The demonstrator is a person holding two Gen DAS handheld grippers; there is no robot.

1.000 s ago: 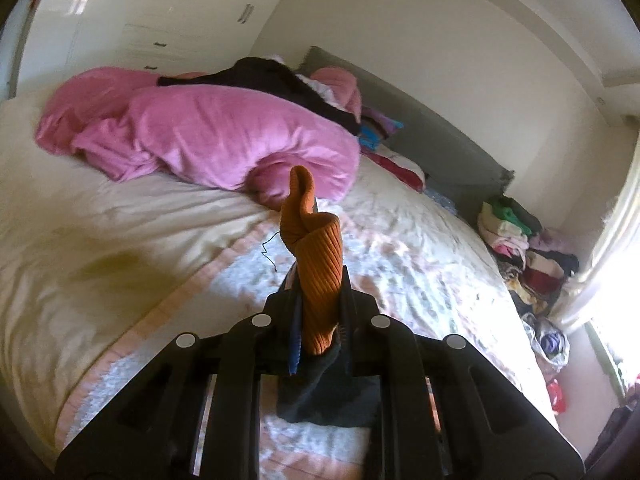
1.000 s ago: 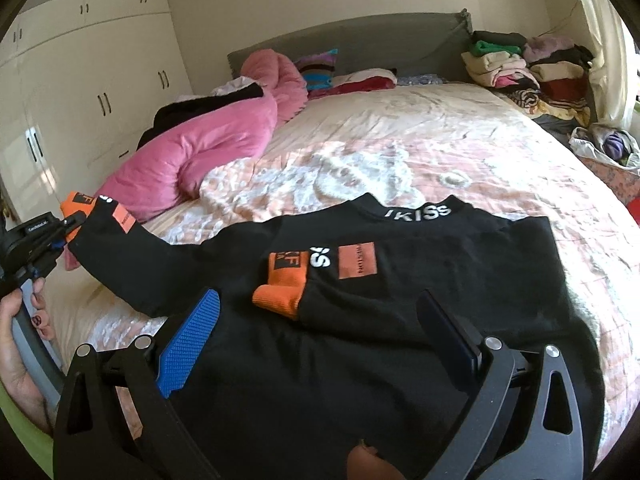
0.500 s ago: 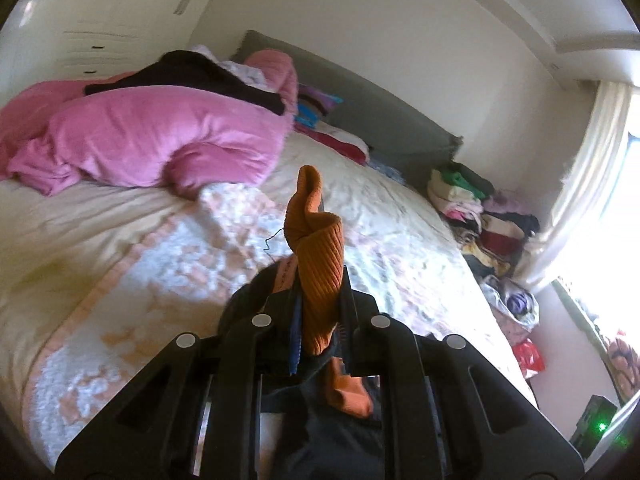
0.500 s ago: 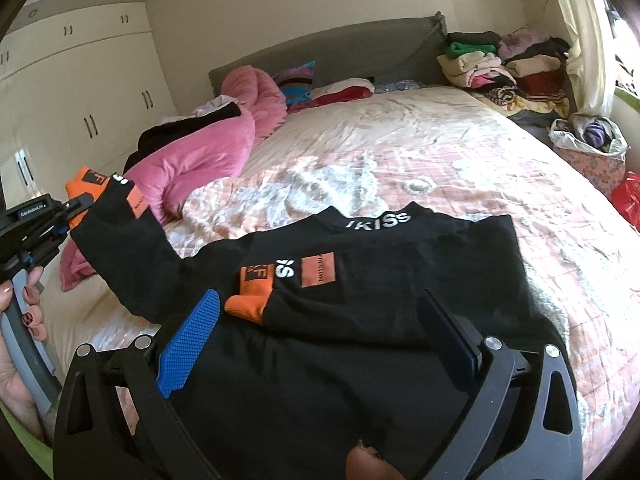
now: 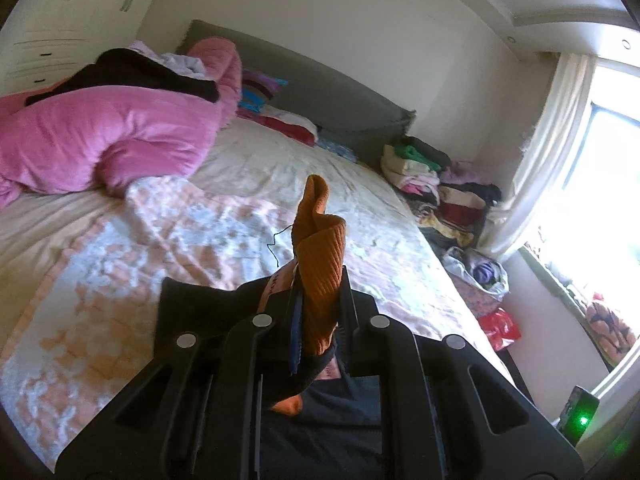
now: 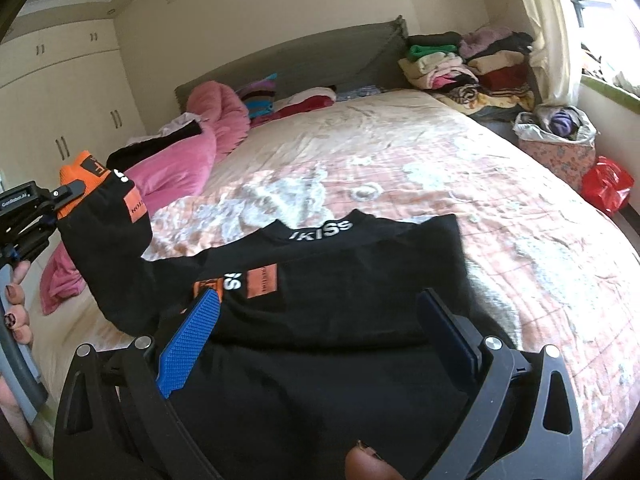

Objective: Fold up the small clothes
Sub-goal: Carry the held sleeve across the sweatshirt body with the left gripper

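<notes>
A black sweatshirt (image 6: 352, 264) with orange patches and white lettering lies flat on the bed (image 6: 460, 168), one sleeve folded across its chest. My left gripper (image 5: 318, 308) is shut on the orange cuff (image 5: 320, 248) of the other sleeve. In the right wrist view the left gripper (image 6: 60, 196) holds that sleeve (image 6: 108, 256) lifted at the far left. My right gripper (image 6: 320, 336) is open and empty, low over the shirt's lower part, its blue pads (image 6: 188, 344) wide apart.
A pink duvet (image 5: 108, 136) with dark clothes on it lies at the bed's left. Stacked folded clothes (image 6: 468, 64) sit beside the headboard at the right. A bag (image 6: 556, 140) and a red bag (image 6: 606, 184) stand on the floor by the window.
My left gripper has carried the cuff up and toward the shirt's middle, swinging its view right toward the window. My right gripper has moved slightly forward over the shirt.
</notes>
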